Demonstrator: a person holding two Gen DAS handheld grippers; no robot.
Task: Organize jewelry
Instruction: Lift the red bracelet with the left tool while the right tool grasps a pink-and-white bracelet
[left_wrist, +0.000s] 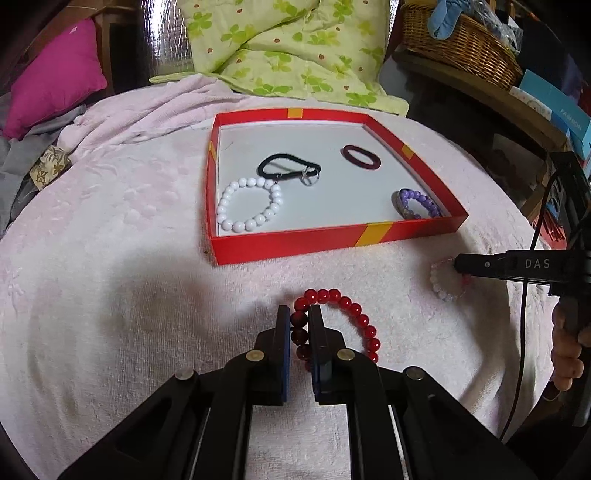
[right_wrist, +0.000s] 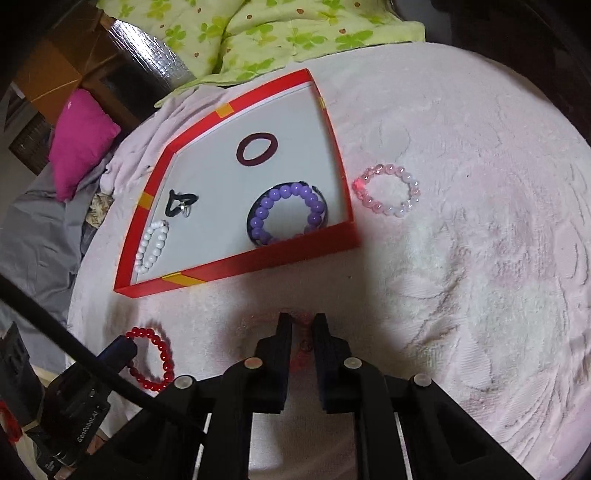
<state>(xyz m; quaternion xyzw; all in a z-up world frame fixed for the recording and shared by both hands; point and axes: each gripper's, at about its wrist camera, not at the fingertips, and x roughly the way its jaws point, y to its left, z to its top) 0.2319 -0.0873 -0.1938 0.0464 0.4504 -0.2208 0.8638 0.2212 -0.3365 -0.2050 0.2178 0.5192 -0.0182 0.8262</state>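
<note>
Left wrist view: left tool (left_wrist: 299, 314) is clamped on the red bead bracelet (left_wrist: 347, 317) lying on the pink bed blanket (left_wrist: 110, 295), near the red tray (left_wrist: 332, 240), presumably for transfer. Right tool (right_wrist: 302, 323) pinches a pale pink bracelet (left_wrist: 443, 284), mostly hidden.

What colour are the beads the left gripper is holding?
Red bead bracelet, clearest in the left wrist view.

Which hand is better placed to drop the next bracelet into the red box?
Left. The left gripper is shut on the red bracelet, right before the red box. The pink bracelet lies ungripped, ahead of the right gripper.
</note>
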